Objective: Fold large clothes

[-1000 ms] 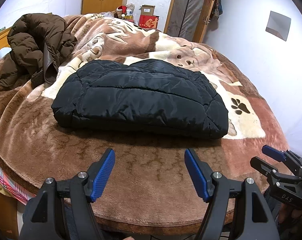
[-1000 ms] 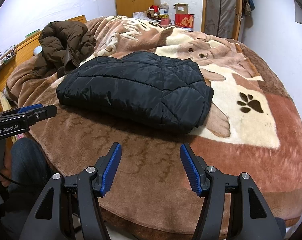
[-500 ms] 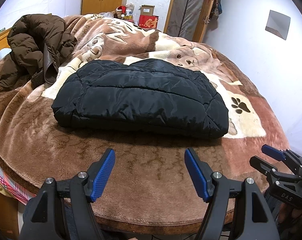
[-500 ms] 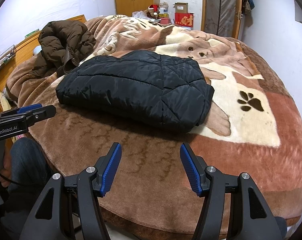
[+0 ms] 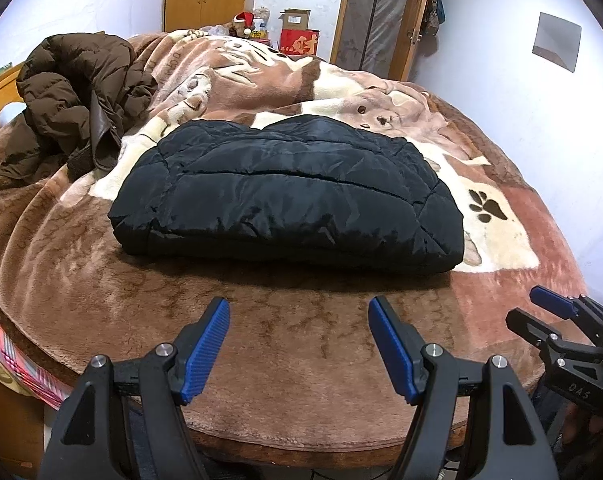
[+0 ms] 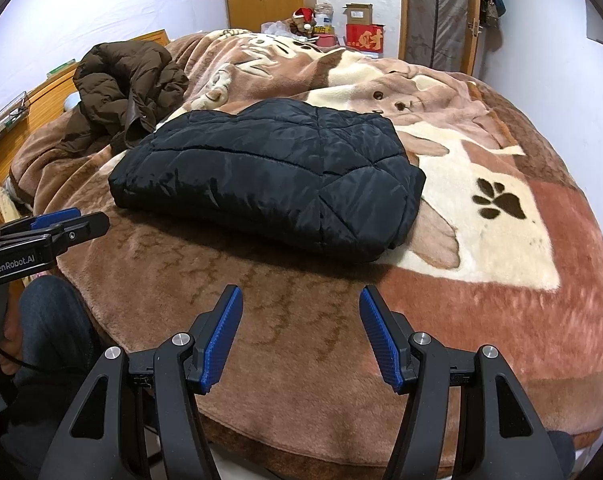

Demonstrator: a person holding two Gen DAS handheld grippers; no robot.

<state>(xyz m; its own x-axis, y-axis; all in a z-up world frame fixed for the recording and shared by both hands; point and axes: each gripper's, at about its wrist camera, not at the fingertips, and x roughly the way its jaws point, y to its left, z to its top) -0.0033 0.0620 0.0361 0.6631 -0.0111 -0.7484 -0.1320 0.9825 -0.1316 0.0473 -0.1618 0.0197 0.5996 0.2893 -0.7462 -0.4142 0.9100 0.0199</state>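
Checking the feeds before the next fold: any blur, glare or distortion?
Left wrist view: sharp, strong fisheye bending, dark corners, black jacket casts a soft shadow on the blanket. Right wrist view: equally sharp and curved, faint sheen on the jacket, no glare.

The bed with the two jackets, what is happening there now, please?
A person holds a pair of tongs in each hand at the near edge of the bed. The left tongs and the right tongs both stand open and empty above the brown blanket. The black jacket lies folded into a neat bundle in the middle. The brown jacket lies crumpled behind it on the left, not yet folded.
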